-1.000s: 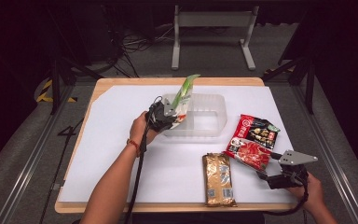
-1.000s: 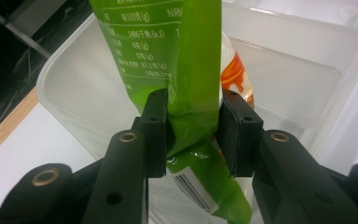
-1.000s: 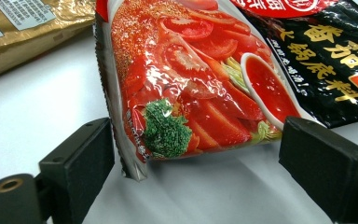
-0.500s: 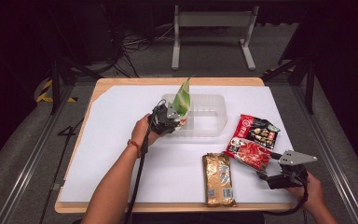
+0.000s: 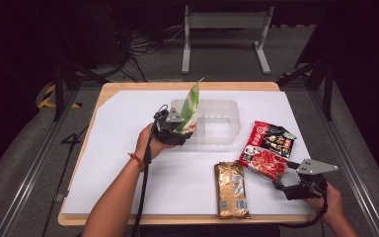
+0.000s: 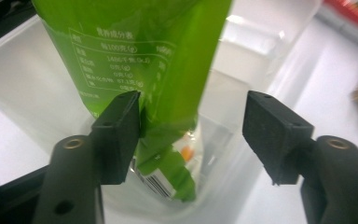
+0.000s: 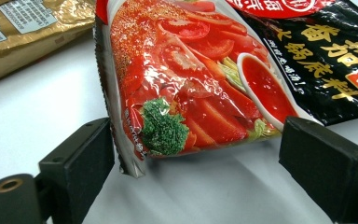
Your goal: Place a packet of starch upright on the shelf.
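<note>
A white sheet [image 5: 128,163] covers the wooden table [image 5: 107,92], with dark floor and a metal stand [image 5: 225,34] beyond it. The left hand [image 5: 150,140] holds the left gripper [image 5: 181,129] at the clear tub [image 5: 222,123]; its jaws have just been opening, released, the green pouch [image 6: 144,70] upright between them, touching one pad. The right gripper [image 5: 280,181] rests low, jaws apart around the red packet [image 7: 200,79]'s near edge; a gold packet [image 5: 232,190] lies beside it.

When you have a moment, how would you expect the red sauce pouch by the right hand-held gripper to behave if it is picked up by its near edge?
The red sauce pouch is probably floppy: its near edge already curls up off the table. The glossy, crinkled film looks slippery, so the open right hand-held gripper may need a firm pinch. It lies flat and seems unlikely to roll.
</note>
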Demonstrator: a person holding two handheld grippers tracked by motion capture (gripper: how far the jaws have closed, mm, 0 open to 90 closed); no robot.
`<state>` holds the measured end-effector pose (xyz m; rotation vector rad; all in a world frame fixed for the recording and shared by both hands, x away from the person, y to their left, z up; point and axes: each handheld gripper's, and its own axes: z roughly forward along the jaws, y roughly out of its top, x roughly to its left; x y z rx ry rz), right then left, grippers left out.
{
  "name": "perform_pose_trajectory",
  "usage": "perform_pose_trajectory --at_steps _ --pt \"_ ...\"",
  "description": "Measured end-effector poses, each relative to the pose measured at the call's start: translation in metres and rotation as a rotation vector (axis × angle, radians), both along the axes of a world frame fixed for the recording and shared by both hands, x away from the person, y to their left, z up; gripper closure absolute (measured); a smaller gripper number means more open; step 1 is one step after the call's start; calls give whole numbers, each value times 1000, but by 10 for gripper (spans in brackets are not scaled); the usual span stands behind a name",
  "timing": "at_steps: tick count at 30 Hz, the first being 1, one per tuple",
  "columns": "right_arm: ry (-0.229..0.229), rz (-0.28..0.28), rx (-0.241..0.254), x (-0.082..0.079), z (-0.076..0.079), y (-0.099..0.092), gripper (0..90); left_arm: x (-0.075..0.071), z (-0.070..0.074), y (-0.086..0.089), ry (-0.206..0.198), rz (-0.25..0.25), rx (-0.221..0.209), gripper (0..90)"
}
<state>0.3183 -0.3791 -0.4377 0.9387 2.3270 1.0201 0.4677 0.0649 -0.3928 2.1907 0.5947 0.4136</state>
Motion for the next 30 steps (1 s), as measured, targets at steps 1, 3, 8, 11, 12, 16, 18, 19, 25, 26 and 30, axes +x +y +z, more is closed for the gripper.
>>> perform_pose_trajectory --at_steps 1,3,8,11,12,16,18,19,25,26,30 --pt "0 0 1 0 0 0 107 -4 2 4 -11 -2 -19 360" --pt "1 -1 5 0 0 0 108 -10 4 10 -12 -9 -52 336" --pt "4 -6 27 1 1 -3 110 -37 8 28 -58 -29 -97 234" --pt "7 -9 35 1 1 -4 111 -48 8 34 -65 -29 -106 201" --pt "11 -9 42 2 1 -4 111 -58 7 41 -82 -21 -94 188" --pt "14 -13 62 3 2 -6 111 -68 3 49 -87 -13 -85 162" --pt "13 -15 70 3 2 -6 108 -72 -1 53 -84 -15 -74 157" --pt "12 -19 82 3 3 -7 104 -74 -3 55 -94 -7 -66 154" --pt "12 -34 133 4 5 -13 84 -80 -12 65 -69 34 -73 92" --pt "10 -32 129 4 5 -13 84 -82 -14 68 -68 37 -72 92" --pt "3 -34 119 2 6 -12 86 -86 -19 72 -58 36 -63 90"
